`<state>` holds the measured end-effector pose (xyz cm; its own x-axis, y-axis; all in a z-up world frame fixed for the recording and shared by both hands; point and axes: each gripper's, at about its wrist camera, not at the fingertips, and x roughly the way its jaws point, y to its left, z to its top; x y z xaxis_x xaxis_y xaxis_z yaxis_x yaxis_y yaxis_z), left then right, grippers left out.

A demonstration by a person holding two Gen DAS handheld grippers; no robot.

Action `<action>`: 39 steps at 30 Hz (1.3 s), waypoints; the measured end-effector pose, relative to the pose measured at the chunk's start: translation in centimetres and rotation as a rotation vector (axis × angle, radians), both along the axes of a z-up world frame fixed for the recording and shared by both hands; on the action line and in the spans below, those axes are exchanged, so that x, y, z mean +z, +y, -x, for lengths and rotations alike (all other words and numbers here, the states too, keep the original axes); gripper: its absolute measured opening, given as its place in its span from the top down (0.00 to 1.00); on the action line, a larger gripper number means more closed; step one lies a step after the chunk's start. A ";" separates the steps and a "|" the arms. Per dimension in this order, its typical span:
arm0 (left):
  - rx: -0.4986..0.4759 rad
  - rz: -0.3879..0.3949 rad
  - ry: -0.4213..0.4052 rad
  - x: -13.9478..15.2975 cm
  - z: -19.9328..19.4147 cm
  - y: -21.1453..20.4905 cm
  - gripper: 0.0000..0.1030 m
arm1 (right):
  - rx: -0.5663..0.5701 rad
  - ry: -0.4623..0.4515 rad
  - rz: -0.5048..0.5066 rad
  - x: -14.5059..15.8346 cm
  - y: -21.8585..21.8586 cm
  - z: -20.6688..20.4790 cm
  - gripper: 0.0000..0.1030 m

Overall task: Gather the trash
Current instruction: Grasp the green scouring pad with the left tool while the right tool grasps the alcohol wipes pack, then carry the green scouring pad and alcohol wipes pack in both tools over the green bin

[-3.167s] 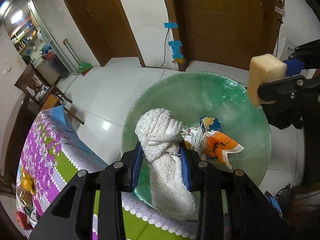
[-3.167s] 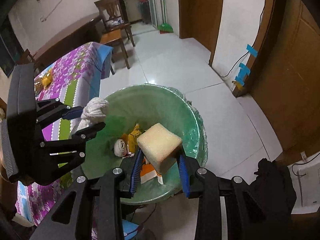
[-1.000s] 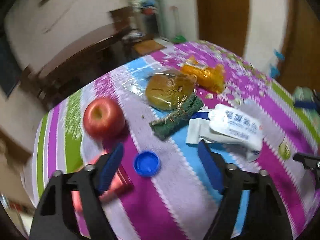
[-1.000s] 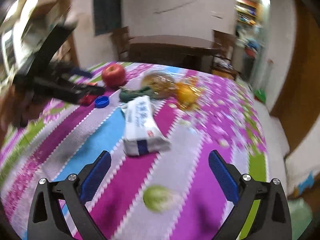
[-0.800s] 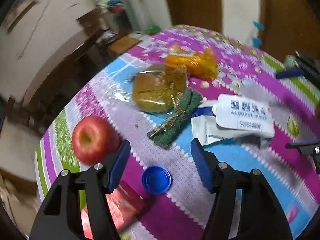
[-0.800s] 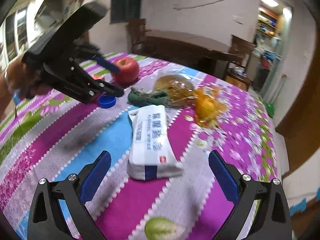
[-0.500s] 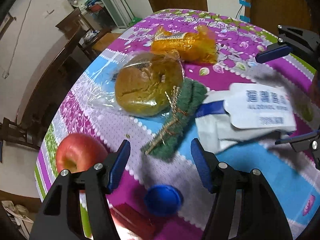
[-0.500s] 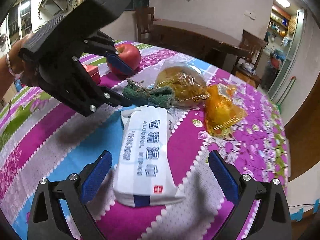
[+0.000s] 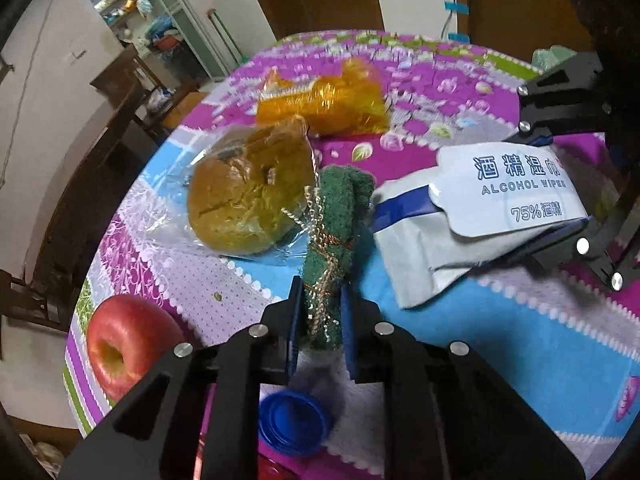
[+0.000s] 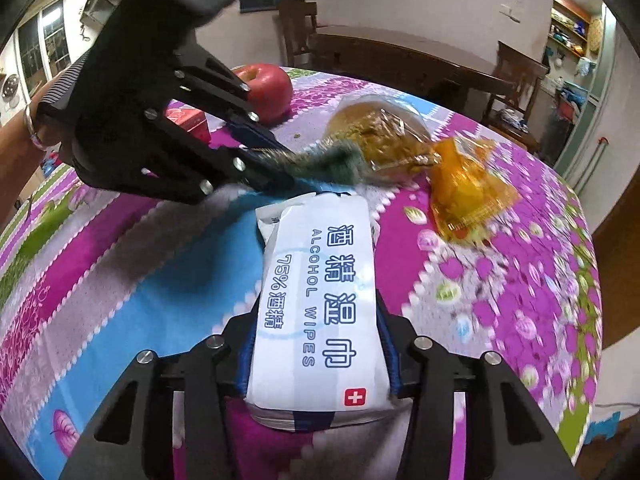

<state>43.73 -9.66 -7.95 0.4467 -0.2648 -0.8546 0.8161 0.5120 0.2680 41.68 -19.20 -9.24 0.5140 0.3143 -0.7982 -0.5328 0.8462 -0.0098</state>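
Observation:
My left gripper [image 9: 320,320] is shut on the near end of a green scouring pad [image 9: 334,232] tied with gold thread, lying on the flowered tablecloth [image 9: 500,340]. My right gripper [image 10: 318,344] is shut on a white alcohol wipes pack [image 10: 320,292], which also shows in the left wrist view [image 9: 480,208]. The left gripper [image 10: 276,168] and the pad [image 10: 340,162] appear in the right wrist view, just beyond the pack. An orange wrapper [image 9: 328,100] lies further back.
A bun in clear plastic [image 9: 244,192] lies beside the pad. A red apple [image 9: 124,344], a blue bottle cap [image 9: 292,424] and a red box [image 10: 188,120] sit near the left gripper. Wooden chairs [image 10: 512,76] stand beyond the table.
Both grippers were open over the table; now the left has closed on the green pad and the right on the wipes pack. Earlier still they held a towel and a sponge over a green bin.

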 end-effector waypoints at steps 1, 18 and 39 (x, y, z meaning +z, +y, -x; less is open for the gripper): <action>0.012 0.017 -0.013 0.4 0.5 0.2 0.84 | -0.007 -0.003 0.006 0.1 -0.2 0.4 0.53; 0.480 0.262 -0.143 6.1 16.2 1.7 0.84 | -0.328 -0.034 -0.172 5.6 -5.5 17.2 0.53; 0.593 0.375 -0.197 6.3 27.7 -0.8 0.84 | -0.474 -0.125 -0.268 7.2 -4.7 28.7 0.53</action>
<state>15.99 -10.41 -1.66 0.7420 -0.1896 -0.6430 0.3275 0.9395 0.1009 13.01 -23.90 -1.99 0.7342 0.2090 -0.6459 -0.1020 0.9746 0.1994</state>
